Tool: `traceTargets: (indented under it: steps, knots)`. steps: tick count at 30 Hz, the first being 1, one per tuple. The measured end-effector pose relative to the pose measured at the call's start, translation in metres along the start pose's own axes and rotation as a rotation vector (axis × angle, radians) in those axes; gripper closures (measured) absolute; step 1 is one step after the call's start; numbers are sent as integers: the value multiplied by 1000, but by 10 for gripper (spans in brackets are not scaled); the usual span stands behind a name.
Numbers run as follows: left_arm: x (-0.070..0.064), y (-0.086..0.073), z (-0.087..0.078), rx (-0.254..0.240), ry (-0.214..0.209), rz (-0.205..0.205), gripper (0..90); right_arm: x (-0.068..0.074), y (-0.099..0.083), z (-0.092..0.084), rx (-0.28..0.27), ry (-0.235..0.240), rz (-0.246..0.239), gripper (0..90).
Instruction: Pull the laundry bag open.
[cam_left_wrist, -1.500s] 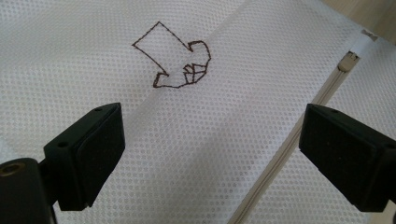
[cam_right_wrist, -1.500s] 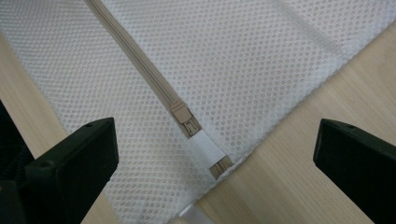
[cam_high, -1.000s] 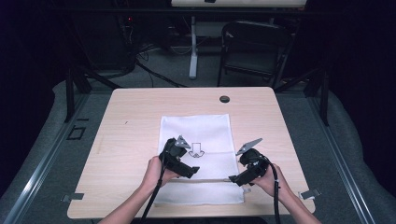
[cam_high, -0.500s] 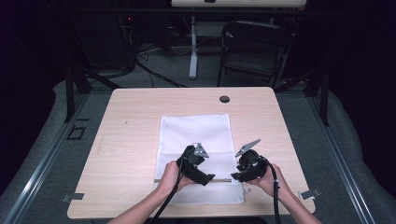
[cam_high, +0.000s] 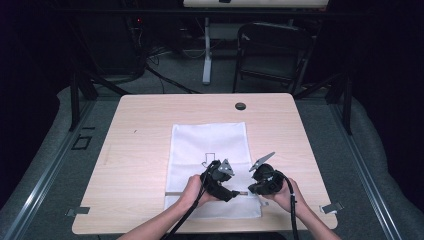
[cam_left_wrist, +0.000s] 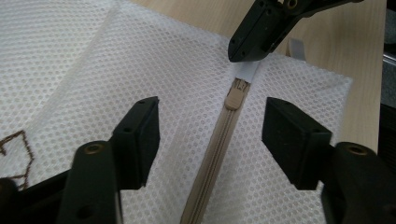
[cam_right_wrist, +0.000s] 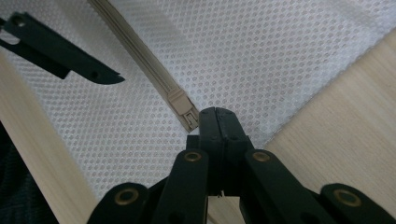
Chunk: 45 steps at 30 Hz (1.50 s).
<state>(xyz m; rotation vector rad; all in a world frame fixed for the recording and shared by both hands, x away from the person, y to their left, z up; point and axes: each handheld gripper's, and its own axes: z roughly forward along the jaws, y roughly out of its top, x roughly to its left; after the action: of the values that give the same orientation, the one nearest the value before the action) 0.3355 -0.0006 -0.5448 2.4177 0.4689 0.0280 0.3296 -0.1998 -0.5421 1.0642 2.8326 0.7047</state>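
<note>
A white mesh bag (cam_high: 210, 165) lies flat on the near half of the light wooden table (cam_high: 140, 150), its long side running away from the person, with a small brown outlined arrow (cam_high: 209, 160) printed near its middle. A beige zipper (cam_left_wrist: 219, 149) runs across the bag close to its near edge, and its slider (cam_right_wrist: 180, 101) sits toward the right end, with a pale pull tab (cam_left_wrist: 246, 71) sticking out beyond it.

The right gripper (cam_high: 252, 188), held in the right hand (cam_high: 285, 195) low over the bag's near right part, points left along the zipper line; its jaws are pressed together on the pull tab just beyond the slider. The left gripper (cam_high: 231, 192), held in the left hand (cam_high: 192, 189), points right toward it, close by; its jaws stand spread, one on each side of the zipper, gripping nothing. Both forearms come in from the near table edge and angle inward.

A small dark round grommet (cam_high: 240, 106) sits near the table's far edge.
</note>
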Motion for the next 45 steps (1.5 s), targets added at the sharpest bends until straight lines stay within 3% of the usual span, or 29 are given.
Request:
traceTargets:
  steps: [7, 8, 12, 14, 19, 24, 27, 34, 38, 45]
  knots:
    - [-3, 3, 17, 18, -48, 16, 514, 1, 0, 7, 22, 3, -6, 900]
    - [-5, 4, 22, 29, -42, 27, 565, 3, -2, 11, 10, -16, 7, 900]
    - [-7, 5, 27, 32, -44, 35, 602, 2, -3, 12, 0, -11, 26, 900]
    - [-8, 6, 29, 30, -51, 39, 636, 0, -3, 10, 23, -12, 21, 900]
    - [-12, 8, 34, 39, -33, 89, 720, 1, -6, 12, -24, -1, 70, 900]
    - [-10, 8, 34, 26, -47, 89, 793, -1, -4, 11, 8, 2, 72, 900]
    - [-13, 9, 34, 34, -33, 102, 797, -4, -3, 9, 31, 8, 50, 900]
    - [-10, 8, 36, 25, -46, 86, 783, -1, -3, 11, 12, -2, 76, 900]
    - [-12, 8, 36, 35, -45, 96, 807, 0, -3, 10, 26, -13, 54, 900]
    - [-11, 8, 34, 42, -55, 89, 816, 0, -4, 11, 10, -8, 72, 900]
